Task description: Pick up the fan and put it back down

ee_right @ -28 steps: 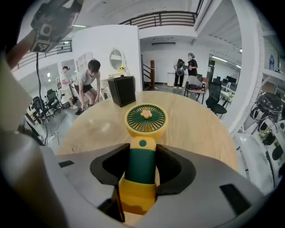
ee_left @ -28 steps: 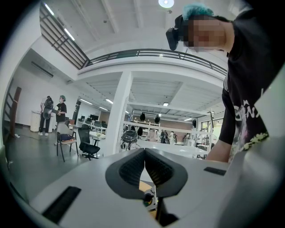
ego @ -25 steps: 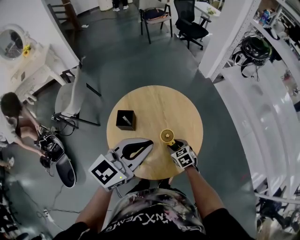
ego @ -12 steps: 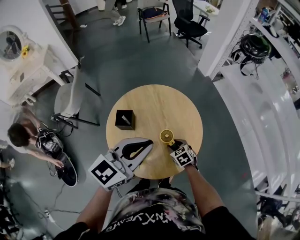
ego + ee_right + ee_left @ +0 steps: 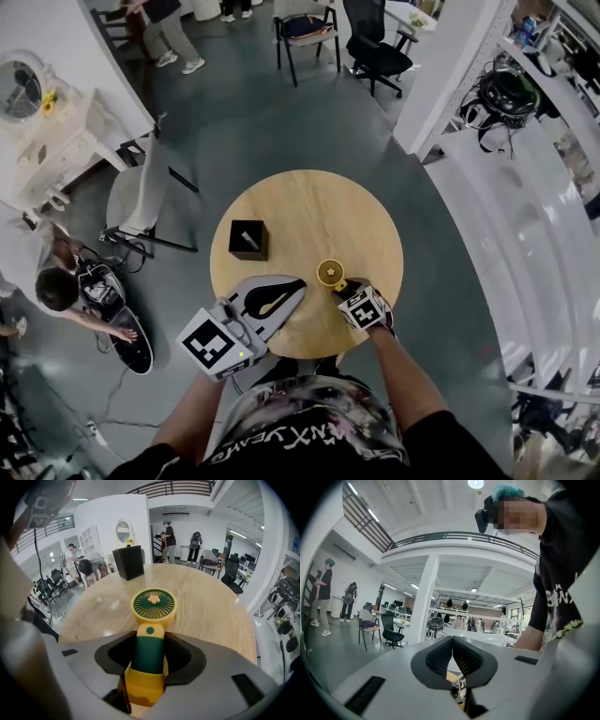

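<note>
A small hand fan with a yellow ring, green grille (image 5: 329, 272) and green handle (image 5: 149, 653) sits between the jaws of my right gripper (image 5: 345, 287), which is shut on the handle (image 5: 150, 656). The fan's head (image 5: 153, 604) points away from me over the round wooden table (image 5: 309, 202). I cannot tell whether the fan touches the tabletop. My left gripper (image 5: 296, 284) hovers at the table's near left edge, shut with nothing in it; its pads (image 5: 452, 644) meet at the tips.
A black open box (image 5: 249, 239) stands on the table's left side, also seen far left in the right gripper view (image 5: 130, 561). Chairs (image 5: 141, 197) stand on the floor beside the table. People move at the far left and in the background.
The right gripper with the fan has tilted and shifted slightly. The left gripper has not moved. The crouching person at the left has moved along the floor.
</note>
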The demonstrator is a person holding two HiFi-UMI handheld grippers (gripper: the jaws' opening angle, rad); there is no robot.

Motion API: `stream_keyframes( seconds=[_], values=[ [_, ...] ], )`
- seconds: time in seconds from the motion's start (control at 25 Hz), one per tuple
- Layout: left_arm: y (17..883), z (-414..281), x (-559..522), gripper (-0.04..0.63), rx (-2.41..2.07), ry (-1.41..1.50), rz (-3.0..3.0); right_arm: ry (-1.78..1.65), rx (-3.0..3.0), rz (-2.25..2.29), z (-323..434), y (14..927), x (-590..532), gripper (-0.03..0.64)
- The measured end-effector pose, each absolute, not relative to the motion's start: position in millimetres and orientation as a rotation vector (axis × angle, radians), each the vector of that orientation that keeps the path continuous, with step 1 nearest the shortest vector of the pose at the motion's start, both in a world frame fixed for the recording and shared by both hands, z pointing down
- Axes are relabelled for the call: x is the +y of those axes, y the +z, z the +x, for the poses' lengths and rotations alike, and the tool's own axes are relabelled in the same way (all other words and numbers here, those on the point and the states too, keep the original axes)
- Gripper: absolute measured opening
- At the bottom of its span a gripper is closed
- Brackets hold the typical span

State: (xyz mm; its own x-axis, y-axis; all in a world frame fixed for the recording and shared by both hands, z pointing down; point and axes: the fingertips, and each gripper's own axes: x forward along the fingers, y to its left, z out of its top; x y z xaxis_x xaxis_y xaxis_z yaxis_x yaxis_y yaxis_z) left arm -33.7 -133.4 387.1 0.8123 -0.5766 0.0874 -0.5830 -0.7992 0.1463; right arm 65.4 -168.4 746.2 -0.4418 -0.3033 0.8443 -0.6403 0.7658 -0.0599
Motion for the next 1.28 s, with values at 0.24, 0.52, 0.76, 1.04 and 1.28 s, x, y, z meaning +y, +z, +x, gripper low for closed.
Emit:
stream_keyframes(
  seconds=[0.24, 0.52, 0.76, 1.04, 1.28],
  values=[
    [389.0, -36.0, -134.5, 0.018, -0.914, 0.06, 2.83, 0.477, -2.049, 0.723, 64.2, 746.9, -169.3, 0.187],
    [387.4, -34.4, -135.6, 0.018, -0.904, 0.058, 2.837, 0.489, -2.072, 0.742, 63.7, 751.1, -171.7, 0.207],
    [388.7, -35.9, -135.3, 0.018, -0.897, 0.054, 2.842, 0.51, -2.083, 0.723, 57.8, 749.0, -166.6, 0.259],
    [387.5, -34.0, -138.2, 0.018, -0.889, 0.057, 2.842, 0.513, -2.107, 0.666, 48.0, 747.8, -156.1, 0.388],
    [388.9, -31.9, -137.9, 0.018, -0.885, 0.058, 2.84, 0.513, -2.087, 0.708, 59.2, 750.5, -163.5, 0.545]
  ],
)
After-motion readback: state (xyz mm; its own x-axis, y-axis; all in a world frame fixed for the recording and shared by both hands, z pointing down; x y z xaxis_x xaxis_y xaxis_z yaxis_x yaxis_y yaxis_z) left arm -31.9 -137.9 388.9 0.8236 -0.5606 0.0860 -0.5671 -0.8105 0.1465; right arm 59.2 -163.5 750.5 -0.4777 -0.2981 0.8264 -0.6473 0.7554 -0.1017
